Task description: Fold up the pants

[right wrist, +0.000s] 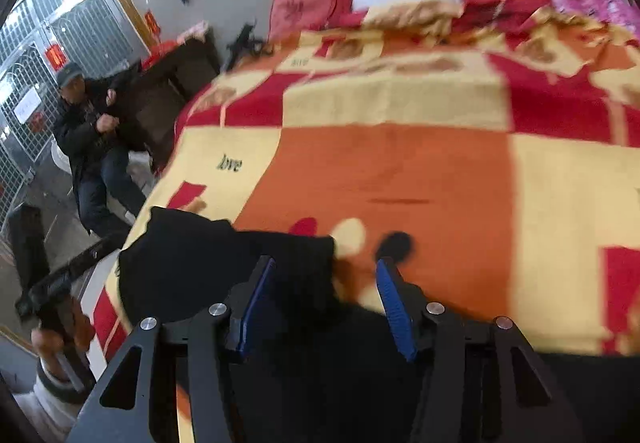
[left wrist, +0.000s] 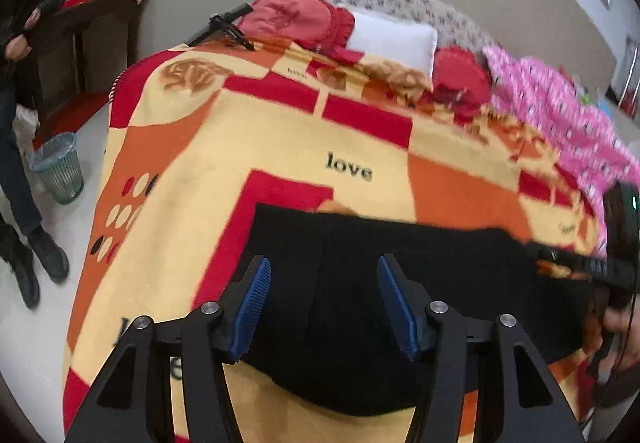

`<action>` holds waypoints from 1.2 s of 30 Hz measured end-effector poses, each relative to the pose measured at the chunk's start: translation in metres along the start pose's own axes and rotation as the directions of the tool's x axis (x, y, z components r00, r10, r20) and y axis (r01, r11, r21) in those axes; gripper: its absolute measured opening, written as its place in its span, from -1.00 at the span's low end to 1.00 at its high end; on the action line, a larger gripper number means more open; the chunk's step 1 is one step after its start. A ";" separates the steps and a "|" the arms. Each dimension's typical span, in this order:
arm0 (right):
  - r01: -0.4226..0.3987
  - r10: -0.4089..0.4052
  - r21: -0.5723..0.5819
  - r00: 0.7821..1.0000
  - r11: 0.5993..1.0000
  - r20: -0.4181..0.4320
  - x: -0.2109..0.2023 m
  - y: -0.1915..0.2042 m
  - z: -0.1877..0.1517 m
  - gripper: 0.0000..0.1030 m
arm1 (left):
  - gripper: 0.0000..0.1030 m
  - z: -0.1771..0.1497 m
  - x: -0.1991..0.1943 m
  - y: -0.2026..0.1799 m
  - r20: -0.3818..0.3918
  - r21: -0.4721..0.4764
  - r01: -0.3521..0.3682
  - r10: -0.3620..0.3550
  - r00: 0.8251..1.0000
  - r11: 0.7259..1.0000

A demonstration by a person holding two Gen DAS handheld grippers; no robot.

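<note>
Black pants (left wrist: 400, 283) lie flat on a bed blanket near its front edge, and show in the right wrist view (right wrist: 200, 267) too. My left gripper (left wrist: 324, 263) is open above the pants, holding nothing. My right gripper (right wrist: 326, 263) is open over the right end of the pants, holding nothing. The right gripper body (left wrist: 616, 243) shows at the right edge of the left wrist view. The left gripper (right wrist: 60, 291) with the hand holding it shows at the lower left of the right wrist view.
The blanket (left wrist: 360, 131) is orange, yellow and red. Red cushions (left wrist: 296, 15), a white pillow (left wrist: 392, 39) and a pink cloth (left wrist: 560, 111) lie at the bed's far end. A black tool (left wrist: 224, 27) lies at the far left corner. A bin (left wrist: 60, 167) and a person (right wrist: 88, 123) are left of the bed.
</note>
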State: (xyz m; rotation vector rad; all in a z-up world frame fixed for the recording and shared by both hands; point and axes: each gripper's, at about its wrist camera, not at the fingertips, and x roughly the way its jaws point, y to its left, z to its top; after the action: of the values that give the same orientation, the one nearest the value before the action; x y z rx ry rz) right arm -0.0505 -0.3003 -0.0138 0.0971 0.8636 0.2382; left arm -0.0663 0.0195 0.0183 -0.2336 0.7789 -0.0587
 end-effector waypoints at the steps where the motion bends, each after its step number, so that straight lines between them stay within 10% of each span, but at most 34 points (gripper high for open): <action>1: -0.025 0.025 0.015 0.999 1.000 -0.024 0.013 -0.001 0.002 -0.54 | 0.08 0.000 0.007 -0.002 -0.021 0.010 -0.010 0.010 1.000 1.000; 8: 0.015 -0.015 -0.101 1.000 0.995 -0.005 0.014 0.017 0.009 -0.87 | 0.08 0.013 0.037 0.007 -0.030 -0.037 -0.074 0.073 0.997 0.997; 24: 0.046 -0.041 -0.065 0.997 0.997 0.069 -0.021 0.029 0.001 -0.59 | 0.16 0.021 0.024 -0.011 0.009 -0.036 -0.038 0.038 0.999 0.999; 36: 0.072 -0.077 -0.176 0.997 0.982 -0.022 0.062 0.068 0.005 -0.72 | 0.22 0.022 0.066 -0.031 -0.047 0.037 -0.088 0.090 0.995 0.995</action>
State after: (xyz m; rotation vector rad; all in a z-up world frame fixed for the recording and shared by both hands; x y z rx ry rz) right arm -0.0197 -0.2196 -0.0440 -0.1033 0.8696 0.2448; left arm -0.0032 -0.0154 -0.0053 -0.1642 0.8355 0.0061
